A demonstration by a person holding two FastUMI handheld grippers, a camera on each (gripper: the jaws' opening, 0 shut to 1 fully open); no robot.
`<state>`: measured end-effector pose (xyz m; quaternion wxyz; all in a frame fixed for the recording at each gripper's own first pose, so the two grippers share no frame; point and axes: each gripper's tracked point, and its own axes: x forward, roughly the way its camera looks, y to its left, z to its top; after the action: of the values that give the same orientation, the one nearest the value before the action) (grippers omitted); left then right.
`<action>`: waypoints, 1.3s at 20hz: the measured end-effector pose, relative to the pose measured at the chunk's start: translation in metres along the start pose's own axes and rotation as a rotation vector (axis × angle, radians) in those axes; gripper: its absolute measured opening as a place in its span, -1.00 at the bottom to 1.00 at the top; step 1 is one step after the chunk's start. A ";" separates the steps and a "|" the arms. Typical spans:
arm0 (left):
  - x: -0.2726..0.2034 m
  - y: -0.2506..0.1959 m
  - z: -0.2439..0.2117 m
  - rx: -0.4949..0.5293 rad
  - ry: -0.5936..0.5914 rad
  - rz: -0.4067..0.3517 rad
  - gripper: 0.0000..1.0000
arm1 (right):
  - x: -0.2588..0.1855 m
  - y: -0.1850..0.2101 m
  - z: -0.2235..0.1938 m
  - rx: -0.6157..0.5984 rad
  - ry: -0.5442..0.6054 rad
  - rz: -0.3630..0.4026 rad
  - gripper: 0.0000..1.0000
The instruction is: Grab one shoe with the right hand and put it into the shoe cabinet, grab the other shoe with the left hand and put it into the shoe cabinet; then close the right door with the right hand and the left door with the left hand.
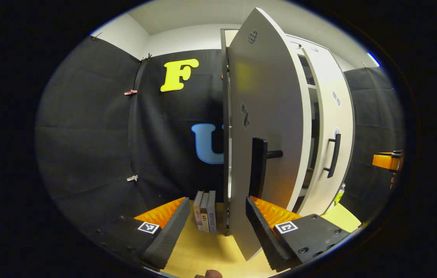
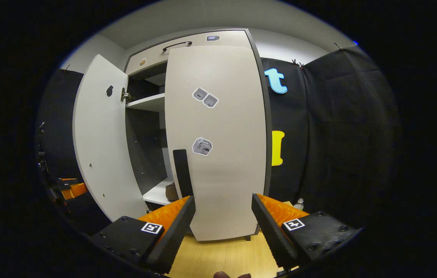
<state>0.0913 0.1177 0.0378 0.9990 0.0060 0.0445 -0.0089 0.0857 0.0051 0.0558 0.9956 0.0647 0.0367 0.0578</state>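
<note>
The shoe cabinet (image 2: 187, 38) stands ahead with its right door (image 2: 218, 154) shut or nearly so; that door's black handle (image 2: 182, 168) rises just above my right gripper (image 2: 223, 197), which is open and holds nothing. The left door (image 2: 98, 146) swings wide open. A brown shoe (image 2: 171, 192) lies on the low shelf inside. In the left gripper view the left door (image 1: 268, 116) is seen almost edge-on, its black handle (image 1: 259, 166) right above one fingertip (image 1: 250, 201) of my open, empty left gripper (image 1: 216, 200). The right door (image 1: 336, 116) shows behind it.
A few books (image 1: 204, 210) stand on the wooden floor (image 1: 203, 251) against the cabinet's left side. A small bottle (image 2: 299, 203) sits by the cabinet's right side. The other gripper (image 1: 386, 160) shows at the far right of the left gripper view.
</note>
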 end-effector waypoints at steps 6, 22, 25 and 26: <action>0.018 -0.056 0.004 -0.071 -0.014 -0.093 0.87 | -0.007 -0.008 -0.001 -0.003 0.007 -0.001 0.94; 0.085 -0.146 0.021 -0.004 -0.060 -0.115 0.88 | -0.009 -0.027 -0.004 -0.002 0.018 -0.012 0.94; 0.083 -0.145 0.021 -0.005 -0.058 -0.113 0.87 | -0.009 -0.020 -0.004 -0.008 0.016 -0.003 0.94; 0.080 -0.142 0.021 -0.008 -0.061 -0.109 0.87 | -0.010 -0.018 -0.004 -0.009 0.015 -0.001 0.94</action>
<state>0.1707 -0.0262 0.0505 0.9979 -0.0008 0.0144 -0.0635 0.0775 -0.0130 0.0499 0.9956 0.0596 0.0437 0.0577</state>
